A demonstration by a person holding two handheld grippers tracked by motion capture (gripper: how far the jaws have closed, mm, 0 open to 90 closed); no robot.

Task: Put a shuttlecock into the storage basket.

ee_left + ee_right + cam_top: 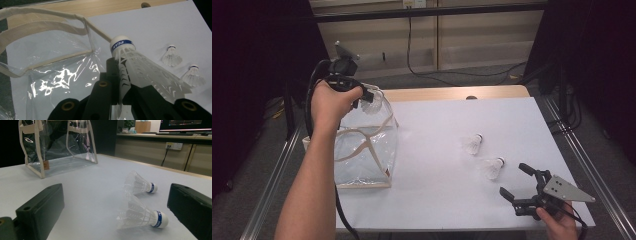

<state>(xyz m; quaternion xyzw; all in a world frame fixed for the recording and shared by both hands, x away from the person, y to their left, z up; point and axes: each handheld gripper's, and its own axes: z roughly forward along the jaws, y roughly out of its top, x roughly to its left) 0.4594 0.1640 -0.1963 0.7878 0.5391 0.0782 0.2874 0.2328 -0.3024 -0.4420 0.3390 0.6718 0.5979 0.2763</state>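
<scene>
Clamped in the left gripper (366, 98) is one white shuttlecock (140, 67), its skirt pinched between the two black jaws and its blue-banded cork tip pointing away from the hand. In the high view this held shuttlecock (373, 103) sits at the upper rim of the clear bag (367, 150), above its open mouth.

Counted: three shuttlecocks in all, one in the grip and two lying on their sides on the white table (437, 200). One clear bag with cream trim and cream handles stands upright at the table's left edge. Two grippers are in use, one per hand.

Of the two loose shuttlecocks, the farther one (473, 143) and the nearer one (493, 167) lie close together but apart, right of centre. The right gripper (517, 182) rests low near the table's front right corner with its jaws spread wide and nothing between them; the nearer shuttlecock (140, 216) lies just ahead of them.

Bare white surface stretches between the bag and the loose pair, and more lies in front of them toward the near edge. A wooden strip (452, 93) shows along the table's far edge.
</scene>
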